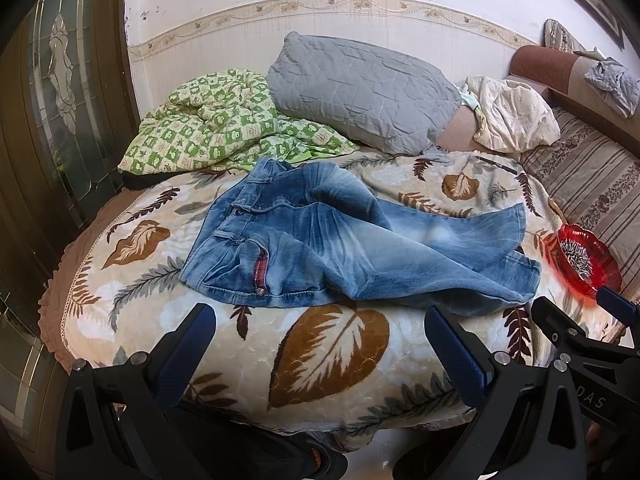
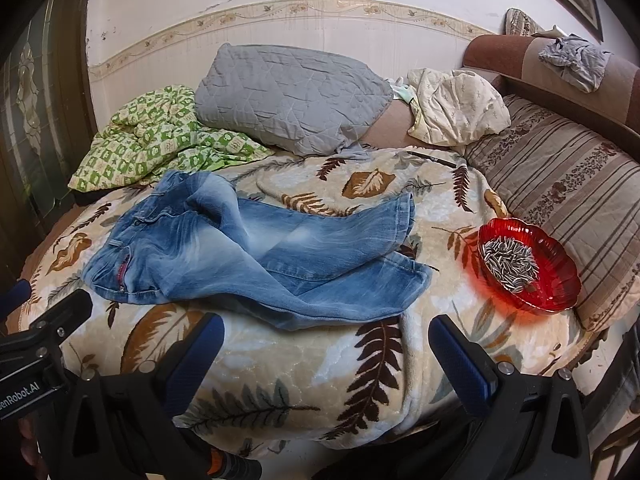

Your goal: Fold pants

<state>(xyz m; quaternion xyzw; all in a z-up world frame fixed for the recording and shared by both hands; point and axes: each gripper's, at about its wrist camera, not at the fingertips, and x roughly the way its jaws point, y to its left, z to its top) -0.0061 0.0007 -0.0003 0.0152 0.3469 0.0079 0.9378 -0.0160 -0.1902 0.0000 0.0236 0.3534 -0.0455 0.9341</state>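
**Operator:** Blue-padded fingers (image 1: 456, 352) of my left gripper (image 1: 320, 344) fill the bottom of the left wrist view, spread wide with nothing between them. My right gripper (image 2: 326, 354) stands the same way: jaws wide apart, empty, hovering over the near edge of the leaf-print blanket (image 2: 304, 380).

**Observer:** And the jeans from there?

**Operator:** Straight ahead of both claws, a little further onto the blanket, not touched by either. The jeans (image 1: 320, 248) lie crumpled with their long axis running across my view, left to right: waistband (image 1: 224, 232) at the left end, leg hems (image 2: 408, 240) at the right, one leg lying over the other.

**Observer:** So which claw takes which end?

**Operator:** I judge the left is nearer the waistband and the pocket corner with the red trim (image 1: 260, 268); the right is nearer the hems. That split suits the first move, which I read as straightening the legs before any fold. Nothing is folded yet.

**Observer:** Anything in the way?

**Operator:** On the right, yes. A red glass dish of sunflower seeds (image 2: 528, 264) sits on the blanket near the hems. A wide sweep by my right claw could tip it, I think.
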